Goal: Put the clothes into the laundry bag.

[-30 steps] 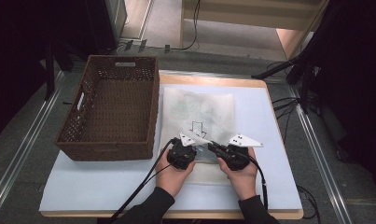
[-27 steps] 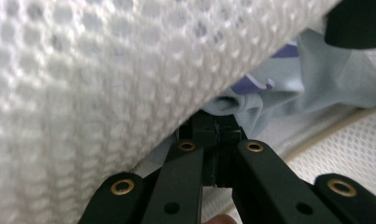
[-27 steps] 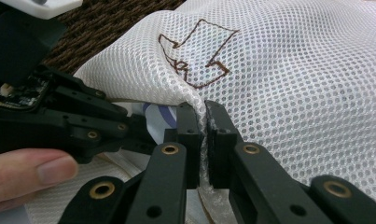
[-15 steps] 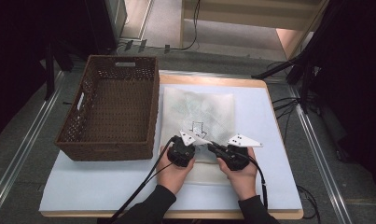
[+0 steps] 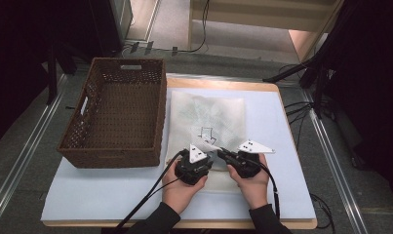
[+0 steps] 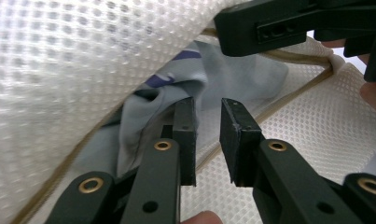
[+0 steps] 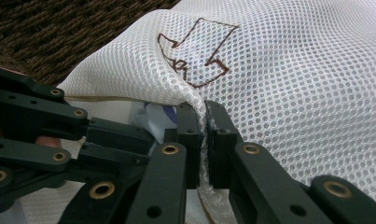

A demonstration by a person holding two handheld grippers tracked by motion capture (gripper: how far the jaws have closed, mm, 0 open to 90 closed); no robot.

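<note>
Mesh bag lies flat mid-tabletop, its near end toward the front edge, just right of the wicker basket. Right gripper has its jaws pressed together on the bag's upper mesh layer, holding the mouth lifted. Left gripper sits at the mouth; its jaws have just been opening, now slightly apart and gripping nothing, beside the grey cloth inside the bag.

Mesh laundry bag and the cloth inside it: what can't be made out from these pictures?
- Grey cloth, left gripper view: the mesh bag covers most of it, so its kind is unclear.
- Right gripper, right gripper view: shut on the bag's top layer; cloth behind is hidden.
- Basket, high view: near wall hides part of its floor.
- Left gripper: jaws just opening, nothing pinched.
</note>
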